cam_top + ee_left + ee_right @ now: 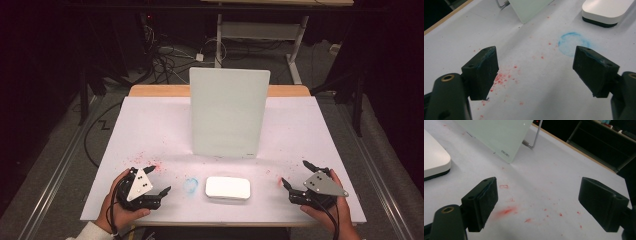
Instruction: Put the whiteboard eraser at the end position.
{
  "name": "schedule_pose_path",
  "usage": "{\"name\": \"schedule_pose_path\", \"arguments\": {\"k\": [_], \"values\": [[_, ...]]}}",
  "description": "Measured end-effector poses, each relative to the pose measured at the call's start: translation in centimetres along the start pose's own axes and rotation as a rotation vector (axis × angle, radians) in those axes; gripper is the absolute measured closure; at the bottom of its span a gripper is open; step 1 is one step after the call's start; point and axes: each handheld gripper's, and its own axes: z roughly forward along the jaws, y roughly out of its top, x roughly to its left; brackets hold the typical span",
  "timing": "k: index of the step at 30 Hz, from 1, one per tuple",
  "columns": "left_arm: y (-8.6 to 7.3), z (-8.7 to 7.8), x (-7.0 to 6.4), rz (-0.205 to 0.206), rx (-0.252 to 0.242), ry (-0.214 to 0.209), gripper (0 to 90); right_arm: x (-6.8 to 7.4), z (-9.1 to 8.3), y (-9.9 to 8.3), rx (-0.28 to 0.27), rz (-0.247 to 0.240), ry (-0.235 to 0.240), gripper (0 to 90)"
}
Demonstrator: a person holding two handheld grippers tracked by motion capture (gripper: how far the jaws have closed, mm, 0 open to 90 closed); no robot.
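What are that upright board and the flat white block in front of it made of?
The board looks like frosted glass or smooth plastic: pale greenish, evenly glossy, thin-edged, propped on a metal wire stand. The block looks like an eraser: a smooth matte white plastic top with rounded corners over a dark layer, perhaps felt. The table cover seems to be paper, stained red and blue.

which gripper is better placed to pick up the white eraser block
Marginally the left gripper: the white rounded eraser block lies somewhat nearer it than the right gripper. Both are open and empty, jaws angled inward.
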Motion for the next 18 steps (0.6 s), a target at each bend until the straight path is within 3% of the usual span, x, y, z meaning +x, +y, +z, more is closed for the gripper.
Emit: {"name": "schedule_pose_path", "arguments": {"k": [1,6,18], "values": [[-0.02,-0.02,-0.01,0.004,0.002,0.003,19.6,-0.07,0.03,-0.15,-0.001,0.023,0.006,16.6],[-0.02,-0.37,-0.1,0.011,0.0,0.023,18.4,-0.22,0.03,0.07,-0.009,0.042,-0.012,16.7],[-0.13,-0.52,-0.21,0.019,0.003,0.022,18.3,0.3,-0.18,0.66,-0.015,0.012,-0.021,16.6]]}}
